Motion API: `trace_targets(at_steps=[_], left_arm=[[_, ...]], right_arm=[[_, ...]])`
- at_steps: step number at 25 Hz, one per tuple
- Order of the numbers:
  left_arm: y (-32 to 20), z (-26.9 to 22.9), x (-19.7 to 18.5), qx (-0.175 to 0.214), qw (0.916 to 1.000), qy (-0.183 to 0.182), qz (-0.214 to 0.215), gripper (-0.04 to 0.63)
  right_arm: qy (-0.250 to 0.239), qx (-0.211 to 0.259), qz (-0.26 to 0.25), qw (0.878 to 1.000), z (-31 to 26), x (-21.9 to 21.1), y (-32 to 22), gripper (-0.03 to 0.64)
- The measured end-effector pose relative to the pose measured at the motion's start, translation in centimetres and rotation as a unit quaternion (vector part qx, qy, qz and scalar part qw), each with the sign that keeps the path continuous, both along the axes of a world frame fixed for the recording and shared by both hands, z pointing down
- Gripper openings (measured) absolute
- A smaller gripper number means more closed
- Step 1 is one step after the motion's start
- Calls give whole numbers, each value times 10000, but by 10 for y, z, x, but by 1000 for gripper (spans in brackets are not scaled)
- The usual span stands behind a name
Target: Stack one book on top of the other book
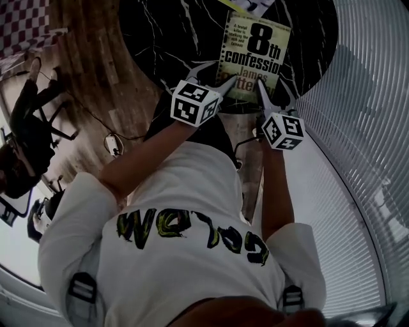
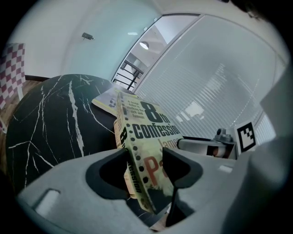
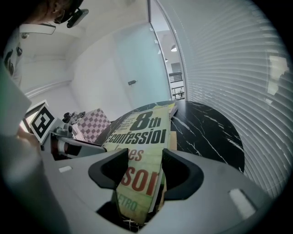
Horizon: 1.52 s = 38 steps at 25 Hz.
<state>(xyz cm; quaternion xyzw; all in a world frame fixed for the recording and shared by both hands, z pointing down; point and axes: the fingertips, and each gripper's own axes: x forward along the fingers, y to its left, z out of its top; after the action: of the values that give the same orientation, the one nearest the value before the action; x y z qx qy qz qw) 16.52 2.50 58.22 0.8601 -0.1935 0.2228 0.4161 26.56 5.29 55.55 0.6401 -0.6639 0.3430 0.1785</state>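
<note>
A yellow-green paperback, "8th confession" point(image 1: 254, 57), is held by its near edge over the black marble table point(image 1: 172, 38). My left gripper point(image 1: 225, 83) is shut on its near left corner at the spine, and the left gripper view shows the book point(image 2: 149, 132) wedged between the jaws of the left gripper point(image 2: 145, 171). My right gripper point(image 1: 261, 89) is shut on the near right corner, and the right gripper view shows the cover point(image 3: 139, 137) clamped in the right gripper point(image 3: 142, 171). A second book point(image 2: 106, 98) lies flat on the table just beyond, with its edge point(image 1: 246, 5) at the top of the head view.
The round table's edge point(image 1: 211, 105) is right below my grippers. A ribbed glass wall point(image 1: 364, 128) runs along the right. A wood floor point(image 1: 89, 70), a dark chair point(image 1: 29, 121) and a checkered panel point(image 1: 25, 22) are on the left.
</note>
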Motion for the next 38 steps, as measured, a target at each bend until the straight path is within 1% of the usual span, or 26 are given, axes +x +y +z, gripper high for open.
trace_targets(at_steps=[4, 10, 15, 20, 28, 31, 34, 38], left_arm=[[-2, -2, -4, -66, 10000, 2, -21, 239], [0, 8, 1, -128, 9999, -56, -39, 239], [2, 17, 6, -158, 9998, -128, -16, 241], [7, 21, 7, -226, 9996, -145, 76, 249], [4, 25, 10, -126, 9997, -190, 54, 249], [4, 27, 9, -157, 9996, -205, 60, 248], [4, 28, 9, -95, 9996, -219, 129, 247], [4, 28, 7, -50, 9995, -230, 209, 247]], right_arm=[[34, -83, -9, 10000, -3, -5, -3, 236], [-26, -188, -26, 9998, 8, 1, -3, 236], [-119, -255, -31, 9996, 19, 7, -3, 236], [-102, -375, -27, 9992, 26, 9, -1, 236], [-248, -407, 71, 9988, 36, 13, 0, 233], [-217, -397, 58, 9990, 36, 12, 1, 235], [-159, -402, 8, 9991, 36, 12, 1, 235], [139, -423, -80, 9990, 32, 16, 0, 256]])
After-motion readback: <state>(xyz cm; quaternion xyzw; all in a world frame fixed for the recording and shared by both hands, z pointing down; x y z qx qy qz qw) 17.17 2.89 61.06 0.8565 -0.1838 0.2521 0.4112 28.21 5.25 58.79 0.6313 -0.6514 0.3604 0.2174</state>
